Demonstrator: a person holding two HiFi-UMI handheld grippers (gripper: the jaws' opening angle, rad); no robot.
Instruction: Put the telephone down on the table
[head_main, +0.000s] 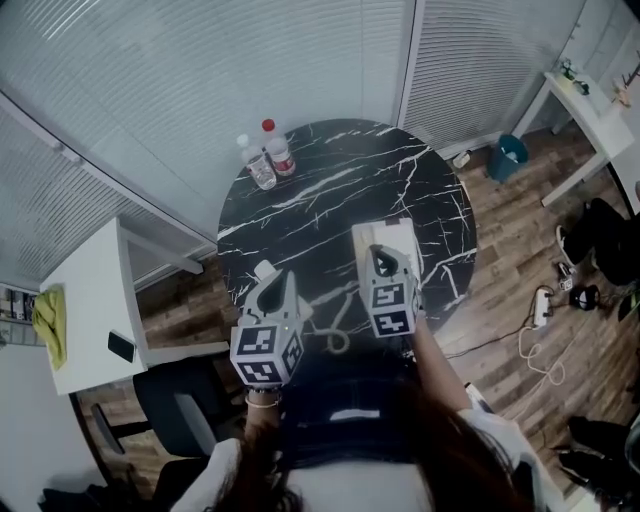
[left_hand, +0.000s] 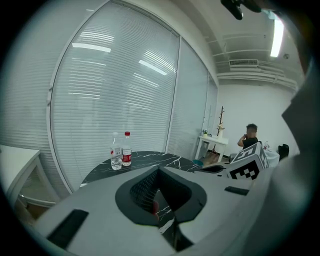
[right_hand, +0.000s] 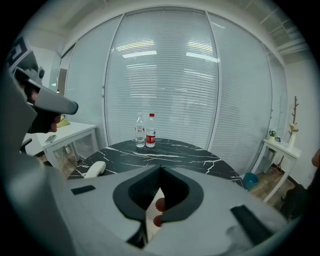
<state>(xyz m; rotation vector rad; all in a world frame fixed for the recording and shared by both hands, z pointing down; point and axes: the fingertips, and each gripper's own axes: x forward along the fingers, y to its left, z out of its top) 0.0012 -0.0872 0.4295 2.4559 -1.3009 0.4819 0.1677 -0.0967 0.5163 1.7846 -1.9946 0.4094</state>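
The person holds both tools over the near edge of a round black marble surface (head_main: 340, 190). The left hand-held gripper (head_main: 272, 283) is clenched: in its own view the two grey jaws meet at their tips, with only the veined marble showing through the opening behind them. The right hand-held gripper (head_main: 383, 232) is likewise clenched, its jaws pressed together with nothing caught between the tips. A pale ribbed strip shows through the gap underneath, but what it is cannot be made out. The white telephone handset (right_hand: 95, 169) lies on the surface near its near-left edge, just ahead of the left tool's tips. Whether they touch it cannot be told. A pale cord (head_main: 335, 338) loops on the marble between the two tools. At the far-left rim, well apart from everything else, stand a clear bottle (head_main: 262, 165) and a red-capped bottle (head_main: 279, 150), side by side. Off to the left is a white desk (head_main: 90, 300) with a yellow cloth (head_main: 48, 320) and a small dark slab (head_main: 121, 346) on it.
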